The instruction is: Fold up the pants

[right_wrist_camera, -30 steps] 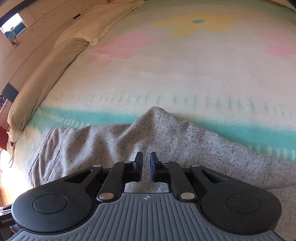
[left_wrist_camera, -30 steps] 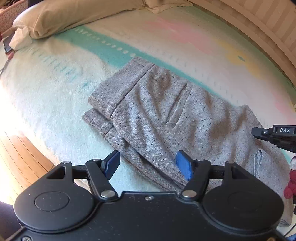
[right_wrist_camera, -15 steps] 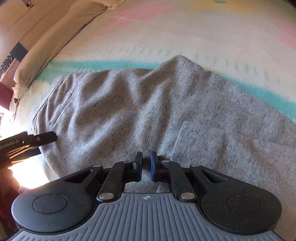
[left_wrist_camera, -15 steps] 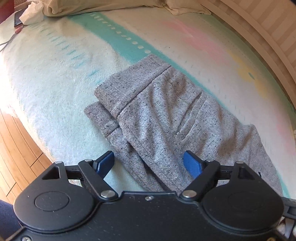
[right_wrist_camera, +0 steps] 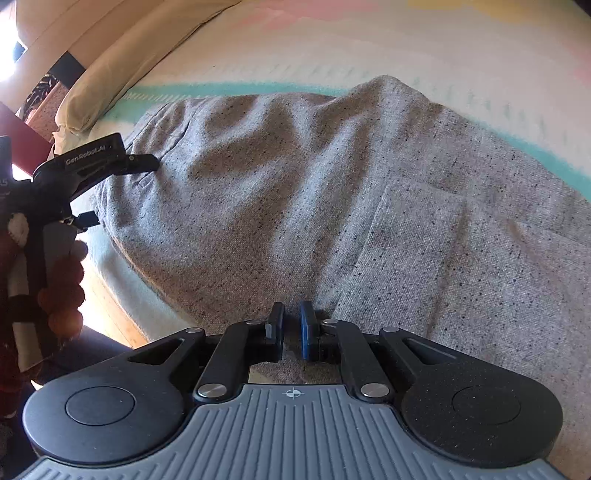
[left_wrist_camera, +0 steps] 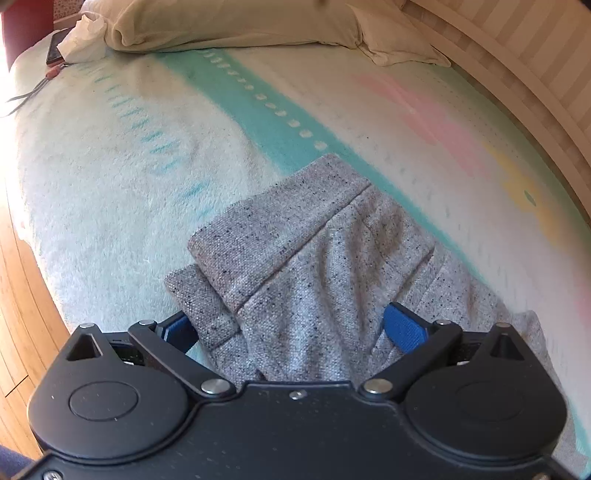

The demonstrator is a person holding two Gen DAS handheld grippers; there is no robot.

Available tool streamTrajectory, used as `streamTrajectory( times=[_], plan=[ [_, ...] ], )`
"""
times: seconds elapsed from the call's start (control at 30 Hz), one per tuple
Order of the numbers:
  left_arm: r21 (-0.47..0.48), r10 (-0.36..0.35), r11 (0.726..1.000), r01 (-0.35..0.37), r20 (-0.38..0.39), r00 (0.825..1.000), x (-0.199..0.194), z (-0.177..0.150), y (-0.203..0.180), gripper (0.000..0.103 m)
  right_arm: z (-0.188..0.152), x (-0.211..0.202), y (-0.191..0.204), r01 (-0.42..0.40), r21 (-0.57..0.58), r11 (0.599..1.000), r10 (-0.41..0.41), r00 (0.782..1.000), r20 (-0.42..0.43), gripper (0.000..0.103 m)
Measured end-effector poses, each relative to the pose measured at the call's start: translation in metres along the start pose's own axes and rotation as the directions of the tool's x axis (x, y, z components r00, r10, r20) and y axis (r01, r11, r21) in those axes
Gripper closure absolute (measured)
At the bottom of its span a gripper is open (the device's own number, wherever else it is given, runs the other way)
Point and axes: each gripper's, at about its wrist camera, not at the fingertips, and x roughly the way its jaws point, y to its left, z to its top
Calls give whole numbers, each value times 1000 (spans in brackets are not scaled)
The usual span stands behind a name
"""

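Grey speckled pants lie folded lengthwise on the pastel blanket, waistband end toward the pillows. My left gripper hangs low over that end, its jaws opening wide. The blue pads straddle the cloth without pressing it. In the right wrist view the pants fill the middle, with a back pocket facing up. My right gripper hovers over them near the bed's edge, shut, with nothing seen between its pads. The left gripper shows at the left, by the waistband.
Beige pillows line the head of the bed. A phone, a white crumpled cloth and a thin cable lie near them. Wooden floor runs below the near edge and a striped bed frame along the far side.
My left jaws have spread wider and the gripper has closed in on the waistband end. My right gripper slid across the pants toward the near edge, bringing the left gripper into its view.
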Motion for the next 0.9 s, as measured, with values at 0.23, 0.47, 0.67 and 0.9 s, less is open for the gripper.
streamTrajectory(
  times=[0.23,0.47,0.67,0.9],
  plan=[
    [31,-83,996,82,32,996,-16,6,-2,67,-7,-48,-13,-33,0,999,33,995,99,94],
    [177,-115,980,90,131,985,-60,1,-31,68,-18,-26,-39,-18,78,997,18,1000,12,94],
    [299,-177,947,115,190,966,-99,-4,-57,68,-27,-38,-31,-50,16,999,49,996,69,94],
    [495,-261,862,114,239,935,-151,-35,-114,68,-26,-80,-80,-13,168,986,-20,980,196,93]
  ],
)
